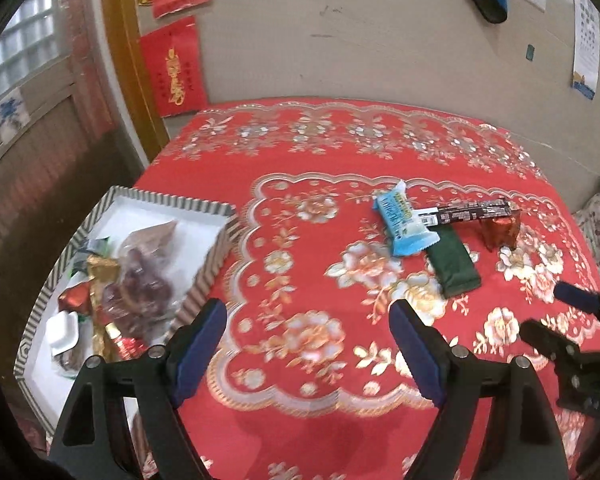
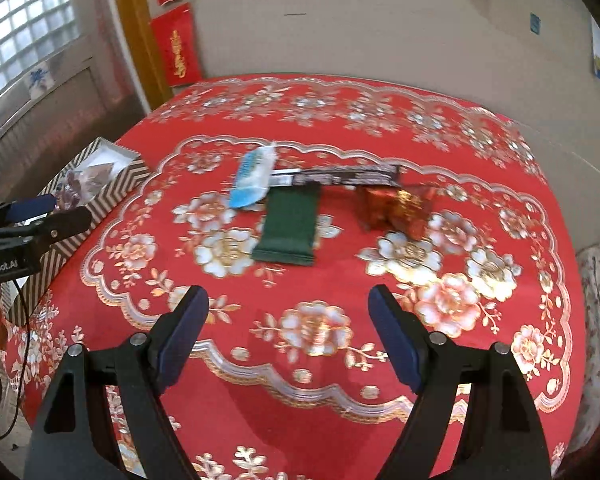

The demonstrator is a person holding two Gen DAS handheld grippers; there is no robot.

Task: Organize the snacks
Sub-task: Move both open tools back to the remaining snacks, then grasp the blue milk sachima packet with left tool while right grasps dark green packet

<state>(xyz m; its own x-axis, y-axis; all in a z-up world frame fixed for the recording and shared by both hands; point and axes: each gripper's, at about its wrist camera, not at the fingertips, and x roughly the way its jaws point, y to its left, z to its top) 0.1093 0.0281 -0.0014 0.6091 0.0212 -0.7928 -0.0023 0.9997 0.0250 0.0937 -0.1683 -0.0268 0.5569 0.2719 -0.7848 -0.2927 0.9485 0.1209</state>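
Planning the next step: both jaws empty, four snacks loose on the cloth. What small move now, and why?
Probably move the right gripper forward to the green packet: it is the nearest loose snack, lies flat and clear at its near end, and the jaws stand open. The box already holds other snacks.

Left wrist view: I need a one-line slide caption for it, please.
Open left gripper above red tablecloth; striped box left, four loose snacks ahead.

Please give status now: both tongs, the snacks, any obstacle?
Left tongs open, empty. Right tongs open, empty. Four snacks loose on cloth, green packet nearest; box partly filled. Nothing blocking.
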